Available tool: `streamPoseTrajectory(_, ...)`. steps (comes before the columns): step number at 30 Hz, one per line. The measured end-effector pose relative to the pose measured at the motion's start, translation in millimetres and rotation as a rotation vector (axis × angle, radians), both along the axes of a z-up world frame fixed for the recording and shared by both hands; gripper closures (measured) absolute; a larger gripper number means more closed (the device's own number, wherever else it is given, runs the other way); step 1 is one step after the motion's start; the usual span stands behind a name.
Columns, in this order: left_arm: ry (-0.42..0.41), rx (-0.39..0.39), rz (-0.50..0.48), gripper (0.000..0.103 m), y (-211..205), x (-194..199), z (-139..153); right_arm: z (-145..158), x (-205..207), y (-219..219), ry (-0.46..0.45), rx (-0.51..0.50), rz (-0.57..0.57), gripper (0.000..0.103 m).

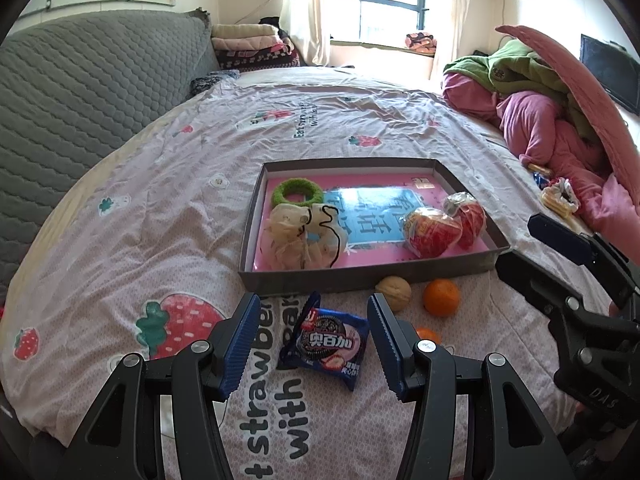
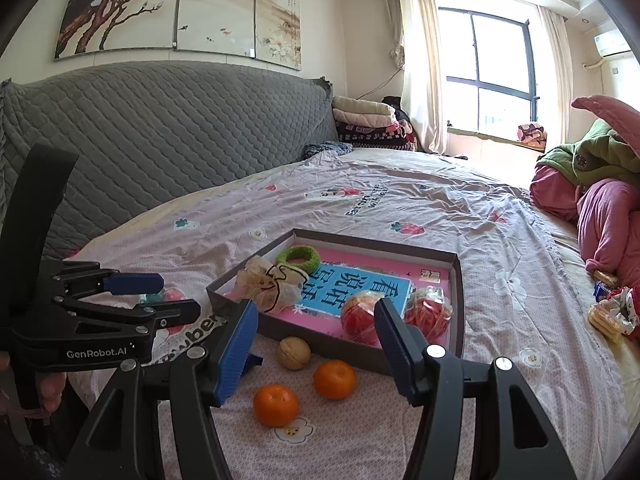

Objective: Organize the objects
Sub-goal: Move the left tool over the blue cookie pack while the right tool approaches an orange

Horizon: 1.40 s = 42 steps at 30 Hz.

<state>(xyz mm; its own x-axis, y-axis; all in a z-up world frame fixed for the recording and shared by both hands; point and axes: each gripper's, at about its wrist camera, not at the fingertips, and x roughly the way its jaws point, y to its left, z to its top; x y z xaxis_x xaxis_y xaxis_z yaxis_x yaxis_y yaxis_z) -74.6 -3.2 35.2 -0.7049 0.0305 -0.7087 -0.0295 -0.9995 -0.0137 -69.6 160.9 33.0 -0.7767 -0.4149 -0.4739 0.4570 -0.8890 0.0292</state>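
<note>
Cookie packet (image 1: 326, 342) lies flat on the bed sheet (image 1: 120, 240) between the wide-open left claw (image 1: 312, 344) fingers (nothing held), light, crinkly and slippery, so pinch its puffy middle gently, cookies break.

free: bedsheet (image 1: 120, 240) left of tray (image 1: 400, 276) | blocked: walnut (image 2: 294, 353), oranges (image 2: 334, 379) before tray's near wall, apparently touching

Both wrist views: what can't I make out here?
- Second orange: left wrist view, mostly hidden behind the left gripper finger.
- Cookie packet: right wrist view, only a corner shows behind the right gripper finger.
- Snacks by the pink bedding: too small to identify.
- Tray print: partly covered by its contents.
</note>
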Motion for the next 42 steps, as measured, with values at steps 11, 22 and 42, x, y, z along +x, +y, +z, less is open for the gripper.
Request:
streamPoseTrajectory(11,-0.035,-0.018,-0.016,0.046,1,6,-15,-16,9,-7,-0.032,0.030,0.020,0.043)
streamPoseTrajectory(22,-0.081,-0.020,-0.030,0.046,0,7,-32,-30,14,-14,-0.072,0.054,0.037,0.043)
streamPoseTrajectory(42,-0.130,-0.027,-0.080,0.046,5,9,-52,-61,19,-22,-0.161,0.106,0.040,0.043)
